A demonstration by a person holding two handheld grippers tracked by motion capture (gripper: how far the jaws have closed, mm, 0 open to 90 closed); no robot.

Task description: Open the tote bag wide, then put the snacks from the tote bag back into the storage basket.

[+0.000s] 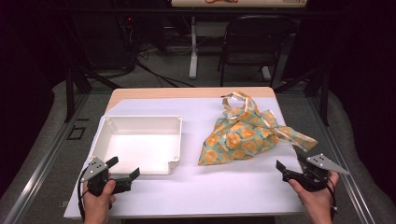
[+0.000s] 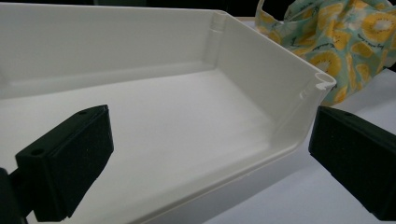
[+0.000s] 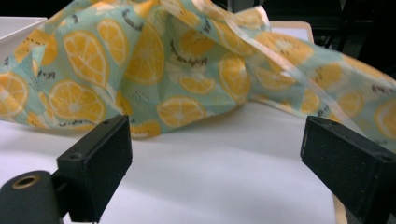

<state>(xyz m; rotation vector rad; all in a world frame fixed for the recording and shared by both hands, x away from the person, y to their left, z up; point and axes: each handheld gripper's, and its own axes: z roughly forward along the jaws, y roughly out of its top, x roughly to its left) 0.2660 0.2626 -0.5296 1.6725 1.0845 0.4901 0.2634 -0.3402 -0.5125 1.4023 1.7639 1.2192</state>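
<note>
A crumpled teal cloth [image 1: 245, 135] printed with orange slices and edged with pale ribbon lies on the right half of the white table. It spreads across the right gripper view as the cloth [image 3: 154, 70], just beyond the jaws. A white shallow plastic tray [image 1: 135, 122] sits on the left, empty. My left gripper [image 1: 123, 168] hovers open at the tray's near right corner [image 2: 322, 81], nothing between its jaws. Held near the table's right front edge, my right gripper [image 1: 292, 163] is open and apart from the cloth.
The white table top [image 1: 196, 186] has a bare wooden strip [image 1: 187, 92] at its far edge. A black folding chair [image 1: 254, 44] and a table leg stand on the floor beyond. Metal rails run along both sides.
</note>
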